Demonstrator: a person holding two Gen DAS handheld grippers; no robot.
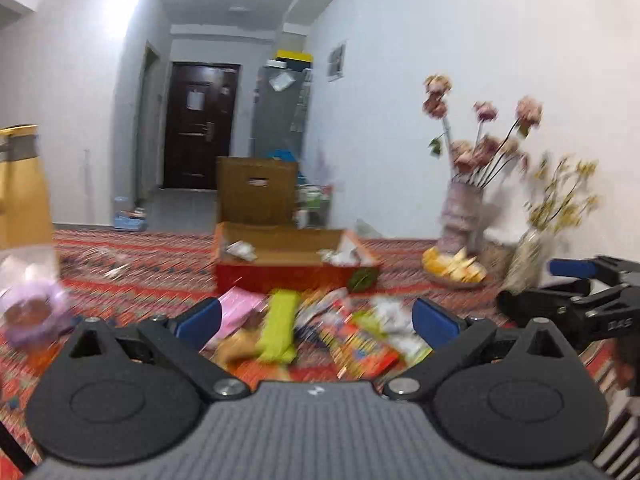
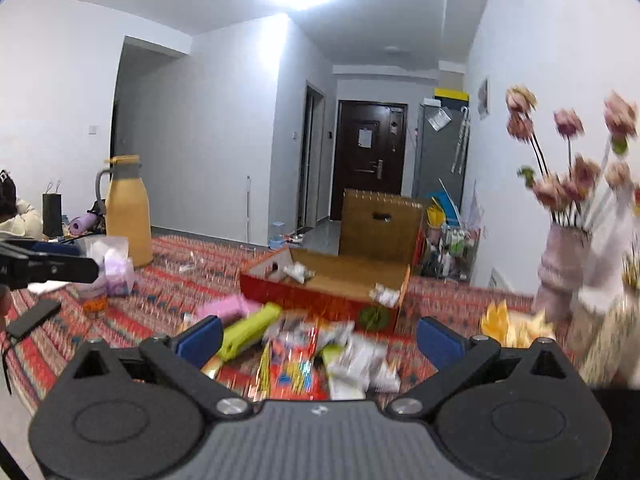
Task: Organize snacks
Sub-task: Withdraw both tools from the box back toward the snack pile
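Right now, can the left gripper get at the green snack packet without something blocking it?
Probably yes. The left gripper is open and empty, and the green snack packet lies uncovered just ahead on the table.

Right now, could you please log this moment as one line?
left gripper: open, empty | right gripper: open, empty | snack pile: on table | red box: open

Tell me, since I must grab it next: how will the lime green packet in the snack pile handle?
The lime green packet looks long and puffy, so probably light and somewhat squashy. Its glossy wrapper may slip between the pads. It lies flat among other snacks, so it seems unlikely to roll.
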